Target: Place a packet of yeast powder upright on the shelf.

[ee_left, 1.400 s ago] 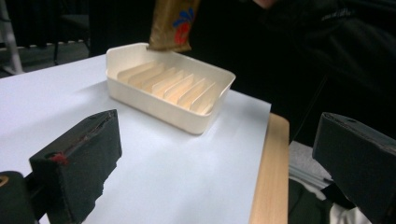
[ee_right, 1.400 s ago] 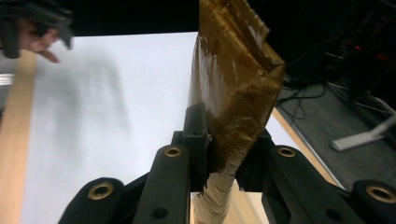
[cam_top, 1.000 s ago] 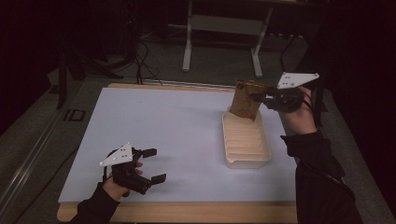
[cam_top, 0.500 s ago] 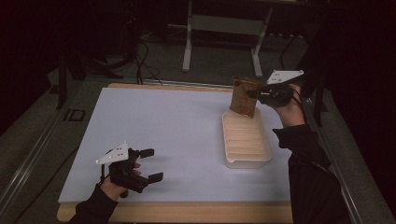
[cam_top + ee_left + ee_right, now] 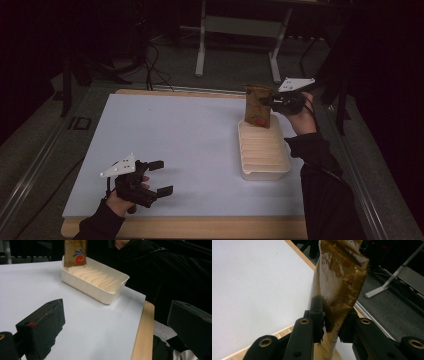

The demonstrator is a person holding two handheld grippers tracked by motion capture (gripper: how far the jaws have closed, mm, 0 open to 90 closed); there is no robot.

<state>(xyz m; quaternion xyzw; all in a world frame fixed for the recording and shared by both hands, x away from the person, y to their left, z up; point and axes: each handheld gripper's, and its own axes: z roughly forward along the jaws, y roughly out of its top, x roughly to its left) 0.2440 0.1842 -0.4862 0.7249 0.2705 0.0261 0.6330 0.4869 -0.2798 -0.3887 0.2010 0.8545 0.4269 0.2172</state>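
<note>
White worktop [image 5: 190,140] has much free space in the middle. Near its front edge, the left gripper [image 5: 159,176] rests, fingers apart. Farther right, a ribbed tray [image 5: 264,172]; above its far end, the right gripper [image 5: 267,101] has fingers clamped on an upright brown pouch [image 5: 258,106].

High view overhead, gripper views close

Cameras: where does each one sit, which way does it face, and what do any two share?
High view: above the person's side, facing forward and down on the table; both forearms, left gripper, right gripper.
Left gripper view: rides the left gripper, facing the slotted tray.
Right gripper view: faces its jaws, clamped on the brown packet.
Shared: the packet appears in all three.
</note>
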